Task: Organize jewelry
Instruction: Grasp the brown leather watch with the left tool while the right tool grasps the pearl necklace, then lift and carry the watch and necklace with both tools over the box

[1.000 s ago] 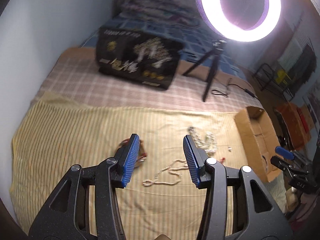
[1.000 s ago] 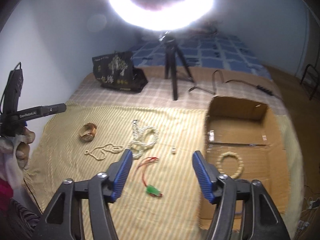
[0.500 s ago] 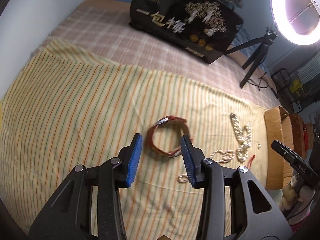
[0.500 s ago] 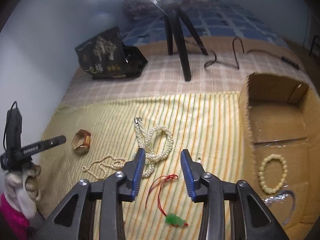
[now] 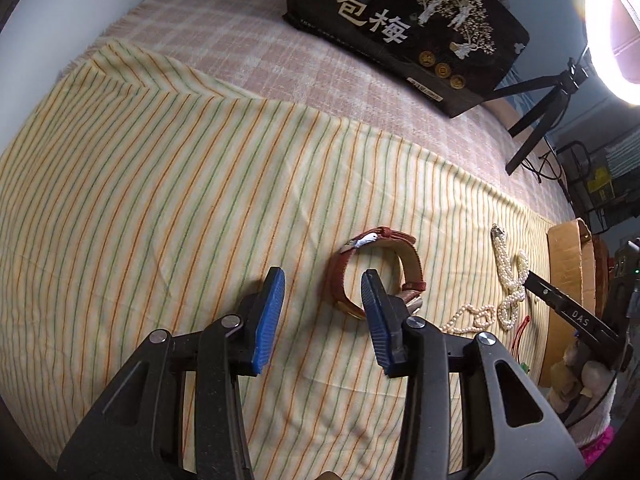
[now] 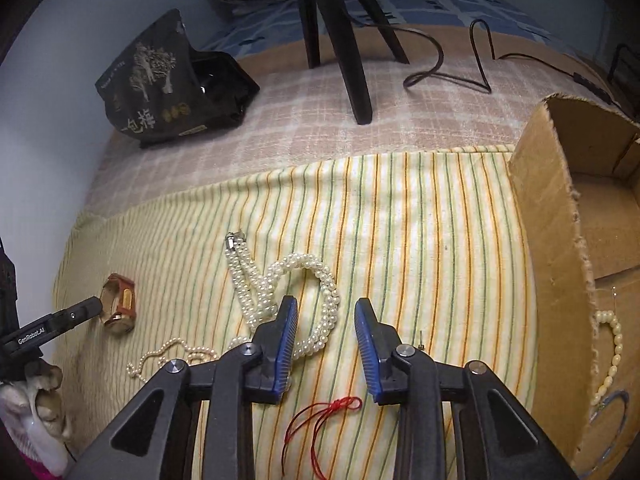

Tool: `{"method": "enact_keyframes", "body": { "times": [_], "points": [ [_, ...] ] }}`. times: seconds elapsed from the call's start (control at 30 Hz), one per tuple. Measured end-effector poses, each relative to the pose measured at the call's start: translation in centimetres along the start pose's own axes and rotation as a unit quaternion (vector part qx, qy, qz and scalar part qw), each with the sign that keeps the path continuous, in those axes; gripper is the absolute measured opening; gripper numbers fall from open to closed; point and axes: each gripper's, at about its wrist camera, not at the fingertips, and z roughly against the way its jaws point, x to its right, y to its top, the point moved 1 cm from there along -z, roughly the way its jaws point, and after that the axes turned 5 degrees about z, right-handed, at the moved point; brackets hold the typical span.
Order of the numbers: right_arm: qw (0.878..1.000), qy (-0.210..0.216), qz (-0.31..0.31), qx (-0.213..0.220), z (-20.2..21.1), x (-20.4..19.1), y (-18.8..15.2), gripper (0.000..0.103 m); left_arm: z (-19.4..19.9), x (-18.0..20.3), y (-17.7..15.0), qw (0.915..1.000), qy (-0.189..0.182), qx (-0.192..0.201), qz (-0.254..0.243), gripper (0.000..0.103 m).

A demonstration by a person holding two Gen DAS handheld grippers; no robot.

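A brown leather watch [image 5: 376, 268] stands on its edge on the striped yellow cloth [image 5: 160, 184]. My left gripper [image 5: 322, 284] is open low over the cloth, its right finger inside the strap loop. The watch also shows in the right wrist view [image 6: 118, 304]. A thick pearl necklace [image 6: 280, 280] lies just ahead of my open, empty right gripper [image 6: 326, 312], its left finger over the beads. A thin pearl strand [image 6: 168, 356] and a red cord [image 6: 320, 428] lie nearby. A cardboard box [image 6: 552, 240] at the right holds a bead bracelet [image 6: 612, 356].
A black printed bag [image 5: 404, 28] lies at the back on the checked blanket. A ring light on a tripod [image 5: 536, 108] stands at the back right, its legs [image 6: 344, 40] and cable [image 6: 448, 64] beyond the cloth. A small earring [image 6: 421, 340] lies by the right finger.
The left gripper moved forward and down until its right finger entered the watch strap. The right gripper moved forward and lower over the thick pearl necklace.
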Motion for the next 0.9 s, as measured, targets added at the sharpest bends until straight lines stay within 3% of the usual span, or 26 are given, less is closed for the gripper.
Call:
{"method": "enact_keyframes", "body": {
  "times": [0.33, 0.4, 0.43, 0.5, 0.57, 0.73, 0.9],
  "points": [
    [0.995, -0.060, 0.076, 0.011, -1.3, -2.1, -0.2, 0.025, -1.7, 0.4, 0.3, 0.9999, 0.007, -0.006, -0.008, 0.040],
    [0.994, -0.068, 0.089, 0.016, -1.4, -2.4, -0.3, 0.017, -2.0, 0.8, 0.2, 0.9995, 0.022, -0.001, -0.021, 0.034],
    [0.993, -0.071, 0.093, 0.018, -1.4, -2.5, -0.3, 0.014, -2.2, 1.0, 0.3, 0.9991, 0.032, 0.003, -0.028, 0.025],
    [0.993, -0.070, 0.094, 0.023, -1.3, -2.4, -0.4, 0.007, -2.3, 1.2, 0.3, 0.9984, 0.038, 0.008, -0.040, 0.017],
    [0.995, -0.055, 0.083, 0.026, -1.0, -2.0, -0.4, 0.006, -2.3, 1.0, 0.4, 0.9985, 0.038, 0.010, -0.037, 0.005],
    [0.999, 0.022, 0.020, 0.036, 0.4, -0.2, 0.0, 0.006, -1.9, 0.4, 0.6, 0.9993, 0.028, 0.014, -0.022, 0.003],
    [0.997, 0.050, 0.006, 0.058, 2.7, -0.4, 0.1, 0.006, -0.2, 0.9, 0.4, 0.9989, 0.025, 0.032, -0.026, 0.003]
  ]
}}
